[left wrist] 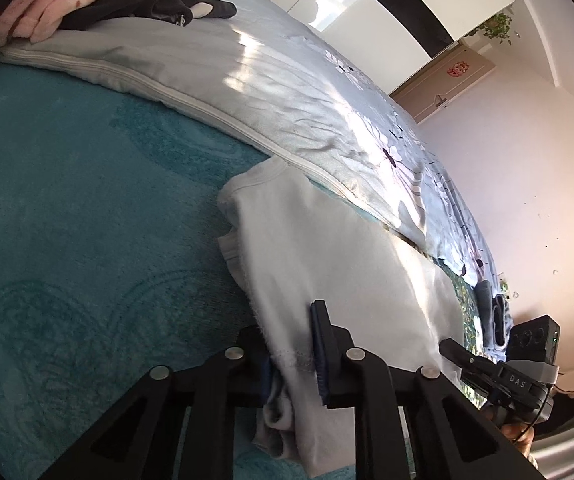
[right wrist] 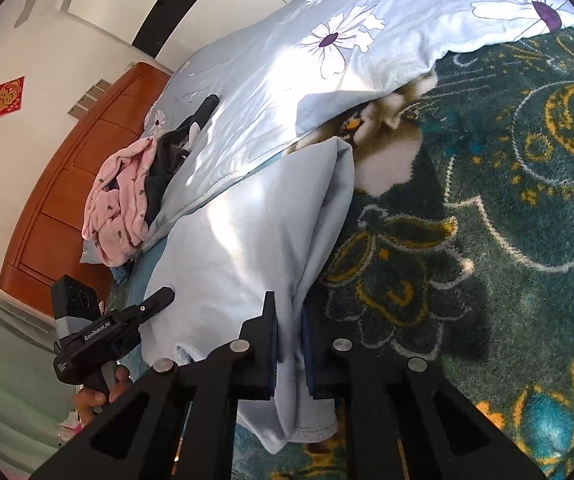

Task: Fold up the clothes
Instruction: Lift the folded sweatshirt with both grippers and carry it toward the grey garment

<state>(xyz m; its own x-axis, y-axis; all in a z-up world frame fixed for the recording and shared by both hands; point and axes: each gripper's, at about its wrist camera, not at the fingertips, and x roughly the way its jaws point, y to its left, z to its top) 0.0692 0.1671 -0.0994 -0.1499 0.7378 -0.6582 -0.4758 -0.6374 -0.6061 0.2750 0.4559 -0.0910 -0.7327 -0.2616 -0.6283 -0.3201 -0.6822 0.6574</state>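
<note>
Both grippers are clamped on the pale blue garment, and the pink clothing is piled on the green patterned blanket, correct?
Not quite. The pink clothing lies on the floral duvet, as the right wrist view shows. The left gripper and right gripper do clamp the pale blue garment.

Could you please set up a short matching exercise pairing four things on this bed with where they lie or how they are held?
Things:
1. pale blue garment
2. pink garment
3. floral duvet
4. patterned teal blanket

States:
A. bunched in a heap at the far end of the bed
B. pinched at its near edge by both tools
C. spread flat beneath everything
D. lying along the bed behind the garment being folded

Pairs: 1-B, 2-A, 3-D, 4-C
</note>
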